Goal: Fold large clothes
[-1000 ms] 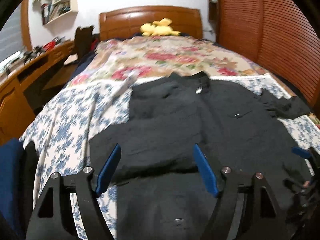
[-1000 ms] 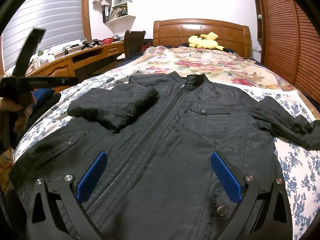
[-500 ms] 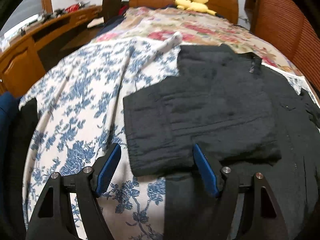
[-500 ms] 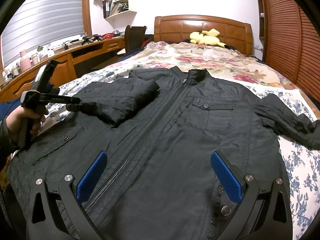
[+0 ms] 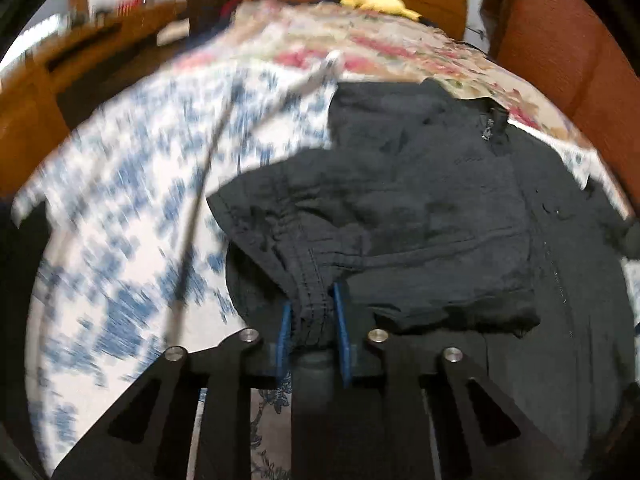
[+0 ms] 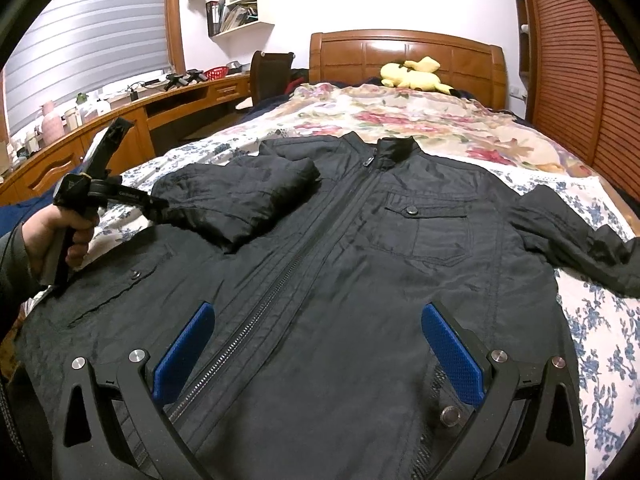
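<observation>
A black zip-up jacket [image 6: 360, 260] lies face up on the bed, collar toward the headboard. Its left sleeve [image 6: 240, 200] is folded across the chest; the other sleeve [image 6: 580, 236] lies spread to the right. My left gripper [image 5: 310, 304] is shut on the cuff [image 5: 312, 280] of the folded sleeve, and it shows in the right wrist view [image 6: 156, 204] at the sleeve's end. My right gripper [image 6: 316, 344] is open and empty, low over the jacket's lower front by the zipper.
The bed has a blue-flowered sheet [image 6: 592, 340] and a floral quilt [image 6: 400, 116], with a yellow plush toy [image 6: 412, 74] at the wooden headboard. A wooden desk [image 6: 120, 128] and chair stand left; slatted wardrobe doors [image 6: 580, 60] stand right.
My left gripper moved left to the folded sleeve's cuff and closed on it. The right gripper stayed open over the jacket's front.
</observation>
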Motion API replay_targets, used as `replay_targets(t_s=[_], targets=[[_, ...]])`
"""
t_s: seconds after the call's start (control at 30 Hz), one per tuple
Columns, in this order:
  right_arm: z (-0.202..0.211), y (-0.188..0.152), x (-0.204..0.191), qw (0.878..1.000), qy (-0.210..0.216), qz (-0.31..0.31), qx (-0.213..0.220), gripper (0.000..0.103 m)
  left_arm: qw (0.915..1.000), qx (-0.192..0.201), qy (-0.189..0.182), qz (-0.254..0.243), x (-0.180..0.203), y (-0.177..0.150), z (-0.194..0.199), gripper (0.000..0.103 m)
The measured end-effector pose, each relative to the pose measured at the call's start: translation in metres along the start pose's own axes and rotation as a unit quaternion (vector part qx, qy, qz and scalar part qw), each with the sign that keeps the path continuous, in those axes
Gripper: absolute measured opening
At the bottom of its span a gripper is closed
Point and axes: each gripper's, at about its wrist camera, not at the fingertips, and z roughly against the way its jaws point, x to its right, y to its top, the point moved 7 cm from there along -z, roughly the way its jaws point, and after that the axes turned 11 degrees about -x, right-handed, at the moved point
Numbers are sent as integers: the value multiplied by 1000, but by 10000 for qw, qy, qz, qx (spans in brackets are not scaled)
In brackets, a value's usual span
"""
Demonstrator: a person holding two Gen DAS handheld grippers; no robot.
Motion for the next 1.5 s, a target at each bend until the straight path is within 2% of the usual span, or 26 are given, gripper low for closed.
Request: replay_targets(t_s=[0.1,0.2,0.4,0.67,0.83,1.0,1.2,1.23,1.27,1.3,1.37,1.43,1.5], targets=[[9,-4,4,10000,-47,-20,65,103,9987,414,183,-246,22,9,34,18],[19,-9,11,9998,-123,-65,139,103,9960,787,61,-425,52,18,73,18],[39,-20,31,9988,-317,-248,260,103,9880,1238,-167,-908,122,22,127,17],[69,-41,49,9968,-471,-502,395,103,9756,1426,-478,-1599,205,4,165,9],[81,-52,54,9962,-527,-571,394,103,9661,1616,-562,-1931,244,-12,180,9],[88,-58,56,9963,-492,-593,374,103,9631,1654,-668,-2015,256,-27,187,9],[88,-56,56,9971,-367,-541,385,103,9664,1645,-770,-1820,244,-48,192,9],[88,-55,53,9974,-326,-515,384,103,9676,1644,-766,-1759,238,-52,191,13],[87,-55,51,9977,-276,-481,381,103,9683,1657,-759,-1706,231,-56,190,28],[86,-54,47,9980,-237,-442,382,103,9688,1682,-760,-1653,225,-60,189,38],[83,-53,40,9985,-165,-372,374,103,9685,1749,-825,-1568,213,-69,188,68],[79,-51,31,9990,-61,-275,335,103,9687,1796,-821,-1502,199,-79,185,79],[73,-49,22,9993,27,-192,304,101,9694,1817,-771,-1460,186,-88,183,79]])
